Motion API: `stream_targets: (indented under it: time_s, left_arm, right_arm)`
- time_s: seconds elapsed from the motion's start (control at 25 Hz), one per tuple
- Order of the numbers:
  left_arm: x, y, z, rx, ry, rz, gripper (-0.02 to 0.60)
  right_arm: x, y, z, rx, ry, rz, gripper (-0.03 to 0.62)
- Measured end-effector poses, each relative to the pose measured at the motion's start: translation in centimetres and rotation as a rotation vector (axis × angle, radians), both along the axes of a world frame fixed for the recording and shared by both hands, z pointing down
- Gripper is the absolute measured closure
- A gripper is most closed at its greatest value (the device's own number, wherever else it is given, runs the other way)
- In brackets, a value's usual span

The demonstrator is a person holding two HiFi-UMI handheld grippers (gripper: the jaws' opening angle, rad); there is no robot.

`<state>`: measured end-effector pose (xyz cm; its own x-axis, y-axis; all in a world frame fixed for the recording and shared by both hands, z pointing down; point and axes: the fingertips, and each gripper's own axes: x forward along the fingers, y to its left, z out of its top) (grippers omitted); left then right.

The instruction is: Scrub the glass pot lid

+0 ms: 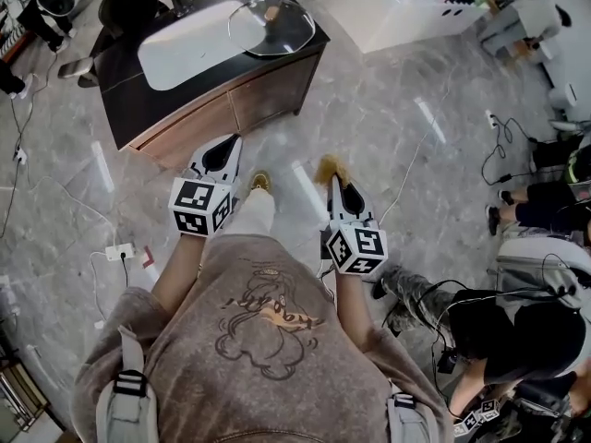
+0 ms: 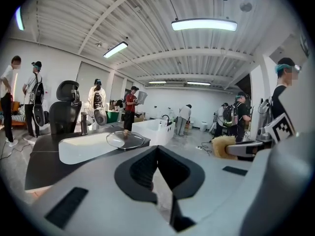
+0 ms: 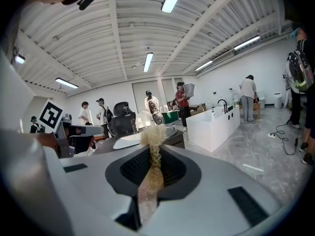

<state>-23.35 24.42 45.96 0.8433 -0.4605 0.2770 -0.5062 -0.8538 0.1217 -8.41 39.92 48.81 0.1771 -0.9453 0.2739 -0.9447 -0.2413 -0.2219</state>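
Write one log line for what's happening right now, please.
left gripper: shut, empty | right gripper: shut on scrubber | glass lid: on counter, untouched

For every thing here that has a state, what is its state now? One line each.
left claw: shut, nothing between the jaws.
right claw: shut on the scrubber.
scrubber: held, its frayed end sticking out past the tips.
glass pot lid: lying knob up on the counter, untouched by either claw.
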Motion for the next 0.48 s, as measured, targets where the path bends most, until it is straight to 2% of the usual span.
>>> stream_targets:
  time_s: [0.48]
  left_arm:
    - [7.0, -11.8, -1.2, -0.016, -0.022, 0.044, 0.565]
  right_arm:
    - [6.6, -11.6, -2.3, -0.004, 0.010, 0.020, 0.542]
